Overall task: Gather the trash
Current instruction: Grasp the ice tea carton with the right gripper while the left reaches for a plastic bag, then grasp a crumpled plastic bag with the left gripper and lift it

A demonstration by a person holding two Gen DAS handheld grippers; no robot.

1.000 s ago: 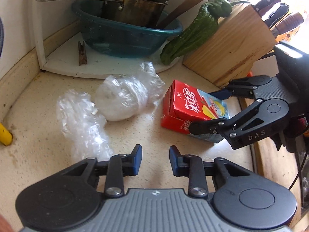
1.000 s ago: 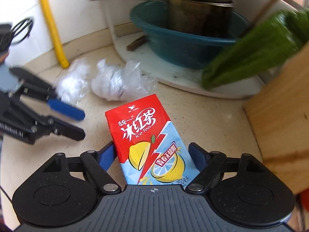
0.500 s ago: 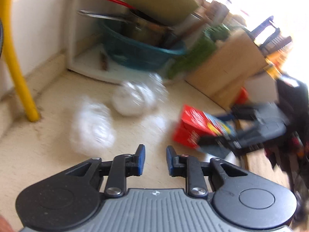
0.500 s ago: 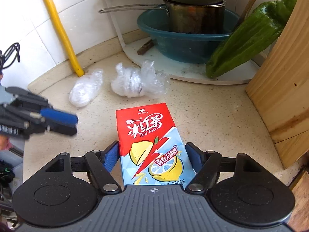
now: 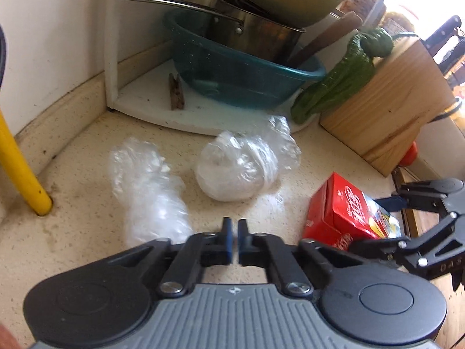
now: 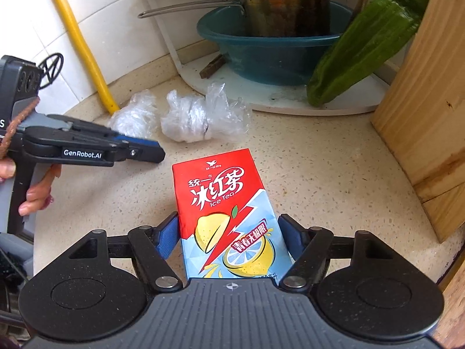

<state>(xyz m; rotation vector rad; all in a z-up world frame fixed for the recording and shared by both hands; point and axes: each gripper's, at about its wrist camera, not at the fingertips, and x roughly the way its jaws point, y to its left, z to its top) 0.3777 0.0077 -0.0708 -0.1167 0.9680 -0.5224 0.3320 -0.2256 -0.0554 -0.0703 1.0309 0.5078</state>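
Right fingers (image 6: 229, 232) closing round ice tea carton (image 6: 225, 212); left fingers (image 5: 234, 240) shut, empty. Two plastic wads (image 5: 145, 186) beyond carton uncollected.

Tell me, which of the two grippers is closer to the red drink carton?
The right. The right gripper has the drink carton between its fingers, which have just been closing. The left gripper is shut and empty, off to the side, nearer the plastic wrap.

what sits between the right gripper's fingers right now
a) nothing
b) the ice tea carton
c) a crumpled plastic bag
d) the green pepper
b: in the right wrist view the ice tea carton lies on the counter between the fingers of the right gripper, while the plastic bags lie farther back.
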